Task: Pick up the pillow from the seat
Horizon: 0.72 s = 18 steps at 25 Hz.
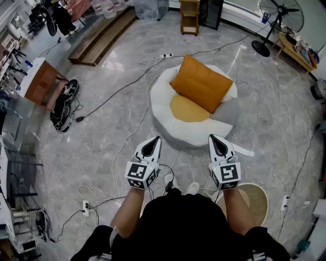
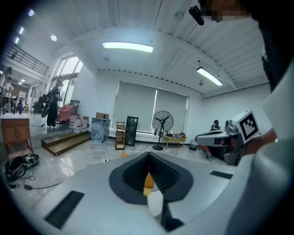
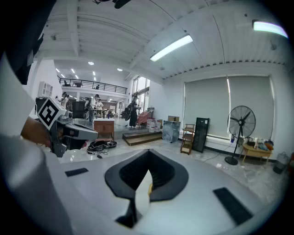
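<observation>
An orange square pillow (image 1: 201,83) leans on the back of a round white floor seat (image 1: 164,113) with a yellow centre, ahead of me in the head view. A grey cushion (image 1: 229,110) lies at the seat's right edge. My left gripper (image 1: 151,142) and right gripper (image 1: 216,139) are held side by side in front of the seat, short of its near rim, both shut and empty. In the left gripper view only a sliver of the orange pillow (image 2: 148,180) shows through the slit of the left gripper (image 2: 149,160). The right gripper (image 3: 148,161) looks out over the room.
Cables (image 1: 118,153) trail over the marble floor around the seat. A small round woven mat (image 1: 257,201) lies by my right side. A standing fan (image 1: 275,20) is far right, wooden steps (image 1: 102,35) far left, a wooden shelf (image 1: 189,15) straight behind the seat.
</observation>
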Each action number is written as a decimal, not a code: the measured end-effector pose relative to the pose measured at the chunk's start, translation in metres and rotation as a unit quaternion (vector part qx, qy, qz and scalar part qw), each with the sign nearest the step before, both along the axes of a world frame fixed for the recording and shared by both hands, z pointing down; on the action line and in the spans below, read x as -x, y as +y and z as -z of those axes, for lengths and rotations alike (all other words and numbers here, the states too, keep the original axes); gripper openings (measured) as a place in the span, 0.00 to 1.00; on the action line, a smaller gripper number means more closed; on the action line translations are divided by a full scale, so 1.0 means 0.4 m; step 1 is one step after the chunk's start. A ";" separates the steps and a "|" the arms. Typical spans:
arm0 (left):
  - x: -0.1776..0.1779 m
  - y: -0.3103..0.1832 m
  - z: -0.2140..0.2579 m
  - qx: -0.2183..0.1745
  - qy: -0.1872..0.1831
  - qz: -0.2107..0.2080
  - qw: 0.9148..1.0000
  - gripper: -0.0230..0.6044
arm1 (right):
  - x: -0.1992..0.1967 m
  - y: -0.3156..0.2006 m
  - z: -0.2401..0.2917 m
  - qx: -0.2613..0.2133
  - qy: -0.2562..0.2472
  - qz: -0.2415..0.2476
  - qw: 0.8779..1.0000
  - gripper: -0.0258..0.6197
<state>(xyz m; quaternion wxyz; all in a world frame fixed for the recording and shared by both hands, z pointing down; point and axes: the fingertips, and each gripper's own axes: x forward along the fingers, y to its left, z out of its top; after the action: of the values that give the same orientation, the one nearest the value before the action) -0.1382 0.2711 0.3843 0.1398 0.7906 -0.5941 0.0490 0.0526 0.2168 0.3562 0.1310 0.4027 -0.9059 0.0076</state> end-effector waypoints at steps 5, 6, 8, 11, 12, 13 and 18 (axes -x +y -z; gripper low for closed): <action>-0.038 0.049 0.023 -0.002 0.003 0.001 1.000 0.05 | -0.018 0.037 0.027 -0.005 -0.008 0.003 1.000 0.04; -0.046 0.052 0.026 -0.003 0.003 -0.001 1.000 0.05 | -0.022 0.039 0.028 -0.004 -0.009 0.002 1.000 0.04; -0.055 0.057 0.027 -0.004 0.003 -0.003 1.000 0.05 | -0.031 0.043 0.026 -0.003 -0.010 -0.001 1.000 0.04; -0.056 0.057 0.024 -0.002 0.001 -0.003 1.000 0.06 | -0.042 0.047 0.023 -0.001 -0.010 -0.007 1.000 0.04; -0.055 0.055 0.024 -0.002 0.000 -0.004 1.000 0.05 | -0.044 0.046 0.023 -0.002 -0.011 -0.010 1.000 0.04; -0.054 0.054 0.024 -0.002 -0.001 -0.005 1.000 0.05 | -0.047 0.046 0.023 -0.002 -0.012 -0.012 1.000 0.04; -0.037 0.028 0.026 -0.004 -0.003 0.002 1.000 0.06 | -0.062 0.032 0.028 0.006 -0.031 -0.028 0.999 0.05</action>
<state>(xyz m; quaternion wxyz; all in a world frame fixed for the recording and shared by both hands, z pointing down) -0.1233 0.2825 0.3739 0.1350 0.7897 -0.5964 0.0488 0.0775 0.2295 0.3450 0.1052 0.4268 -0.8977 0.0288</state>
